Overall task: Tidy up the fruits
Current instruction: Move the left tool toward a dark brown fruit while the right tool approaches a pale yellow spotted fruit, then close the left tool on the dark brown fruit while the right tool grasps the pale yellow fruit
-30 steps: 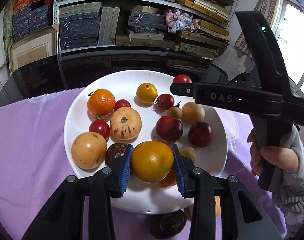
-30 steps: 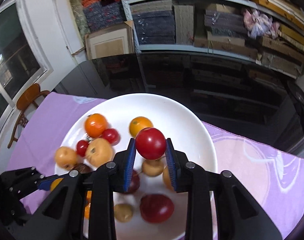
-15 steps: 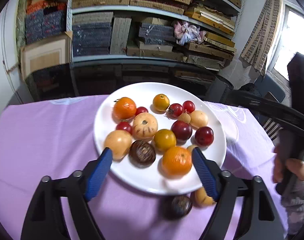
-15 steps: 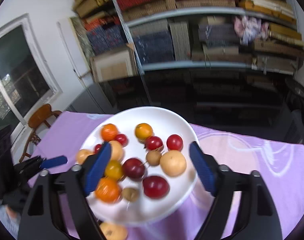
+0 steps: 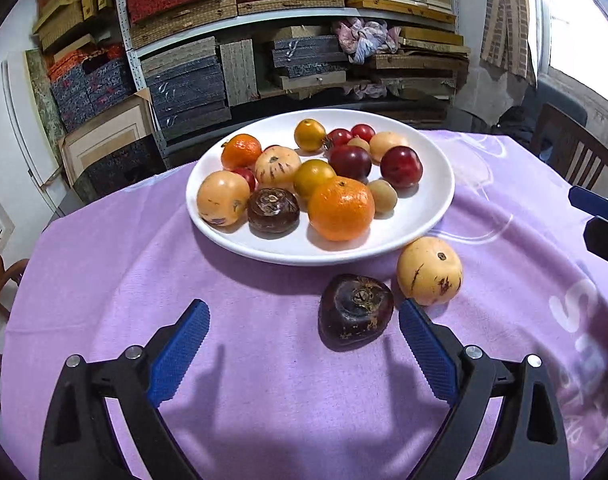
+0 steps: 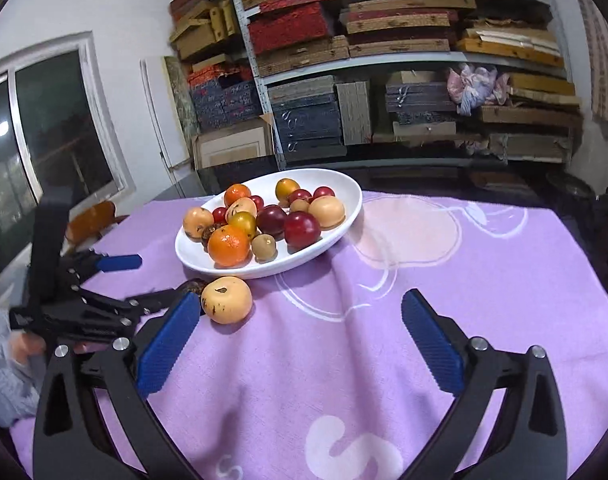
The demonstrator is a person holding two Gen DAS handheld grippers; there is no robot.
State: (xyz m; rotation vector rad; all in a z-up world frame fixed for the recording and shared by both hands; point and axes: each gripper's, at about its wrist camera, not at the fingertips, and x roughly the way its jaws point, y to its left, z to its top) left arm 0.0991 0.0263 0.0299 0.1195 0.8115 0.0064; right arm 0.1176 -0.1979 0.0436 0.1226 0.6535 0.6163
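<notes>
A white plate (image 5: pixel 424 232) on the purple cloth holds several fruits: oranges, red plums, small tomatoes, pale yellow fruits and a dark brown one. Two fruits lie on the cloth in front of it: a dark brown fruit (image 5: pixel 356 310) and a pale yellow fruit (image 5: pixel 430 270). My left gripper (image 5: pixel 301 312) is back from the plate, jaws still opening; the dark fruit sits untouched just inside its right fingertip. My right gripper (image 6: pixel 301 300) is also opening over bare cloth, with nothing between its pads. The pale yellow fruit (image 6: pixel 225 300) lies beside its left fingertip.
Purple tablecloth (image 5: pixel 263 380) covers a round table. Shelves stacked with boxes stand behind the plate (image 6: pixel 304 266). A wooden chair (image 5: pixel 576 160) is at the far right and another chair (image 6: pixel 91 220) at the left by a window. A hand in a grey sleeve (image 6: pixel 7 360) holds the left gripper.
The left gripper let go of a yellow-orange fruit and the right gripper let go of a red one, both onto the plate. Both opened wide and drew back toward the table's near side.
</notes>
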